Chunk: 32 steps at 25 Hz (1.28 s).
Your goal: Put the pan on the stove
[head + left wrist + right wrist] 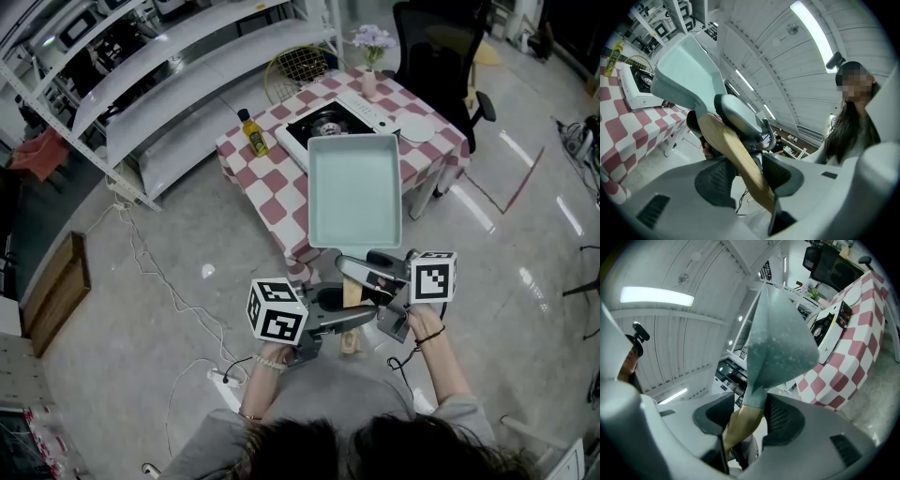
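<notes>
A pale green rectangular pan with a wooden handle hangs in the air over the near edge of the checked table. The left gripper and right gripper are both shut on that handle, one just behind the other. In the left gripper view the handle runs between the pads. Seen from the right gripper, the handle sits between its pads under the pan. The portable stove stands on the table beyond the pan and also shows as the stove and the stove.
An oil bottle stands left of the stove, a white disc to its right and a flower vase behind. An office chair is past the table, with metal shelving at left. Cables and a power strip lie on the floor.
</notes>
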{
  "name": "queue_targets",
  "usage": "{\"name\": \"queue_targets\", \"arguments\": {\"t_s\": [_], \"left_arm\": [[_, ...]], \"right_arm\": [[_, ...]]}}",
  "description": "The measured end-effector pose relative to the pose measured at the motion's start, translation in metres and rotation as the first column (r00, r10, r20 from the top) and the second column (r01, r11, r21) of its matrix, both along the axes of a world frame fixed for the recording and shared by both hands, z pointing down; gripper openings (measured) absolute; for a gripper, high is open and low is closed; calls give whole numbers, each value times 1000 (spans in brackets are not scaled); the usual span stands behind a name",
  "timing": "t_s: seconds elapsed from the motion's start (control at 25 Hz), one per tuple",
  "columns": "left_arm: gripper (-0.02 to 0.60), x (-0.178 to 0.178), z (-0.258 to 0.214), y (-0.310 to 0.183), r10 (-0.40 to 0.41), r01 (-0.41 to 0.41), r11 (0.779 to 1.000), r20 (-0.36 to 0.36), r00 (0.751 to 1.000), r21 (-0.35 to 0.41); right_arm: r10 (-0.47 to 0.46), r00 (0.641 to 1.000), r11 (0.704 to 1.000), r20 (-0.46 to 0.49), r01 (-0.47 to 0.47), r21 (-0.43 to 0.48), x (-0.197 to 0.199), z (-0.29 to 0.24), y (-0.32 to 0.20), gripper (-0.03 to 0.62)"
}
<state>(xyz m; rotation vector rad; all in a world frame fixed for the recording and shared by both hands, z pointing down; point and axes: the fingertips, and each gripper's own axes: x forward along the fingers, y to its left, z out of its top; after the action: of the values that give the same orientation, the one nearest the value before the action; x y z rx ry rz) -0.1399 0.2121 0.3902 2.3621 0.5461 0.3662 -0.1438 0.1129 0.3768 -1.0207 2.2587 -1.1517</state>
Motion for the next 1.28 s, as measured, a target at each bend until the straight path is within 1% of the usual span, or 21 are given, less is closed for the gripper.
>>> {"name": "queue_targets", "arguments": {"t_s": [0.2,0.32,0.68,0.92,1.08,1.2,1.28], "left_arm": [[186,5,3,-19,10,-10,1000,-2,1000,3],[186,12,2,-32,16,-16,1000,-1,1000,-3],[186,38,3,-78,47,-47,999,2,999,-13],[186,55,4,-101,68,-68,998,4,998,-12],[186,65,2,-115,80,-80,997,3,997,-20],[186,72,4,-123,96,-96,995,10,995,-15],[186,76,5,-128,108,-108,994,15,994,-8]], "right_arm": [[2,1000,1000,5,-2,-1,4,2,-19,196],[15,1000,1000,-9,-16,-10,13,3,-33,196],[57,998,998,16,-57,-19,43,5,-80,198],[81,997,997,13,-81,-20,62,7,-103,196],[88,994,996,62,-87,-13,69,2,-117,198],[110,994,994,17,-109,-20,81,7,-125,198],[120,993,993,14,-120,-20,87,7,-131,198]]}}
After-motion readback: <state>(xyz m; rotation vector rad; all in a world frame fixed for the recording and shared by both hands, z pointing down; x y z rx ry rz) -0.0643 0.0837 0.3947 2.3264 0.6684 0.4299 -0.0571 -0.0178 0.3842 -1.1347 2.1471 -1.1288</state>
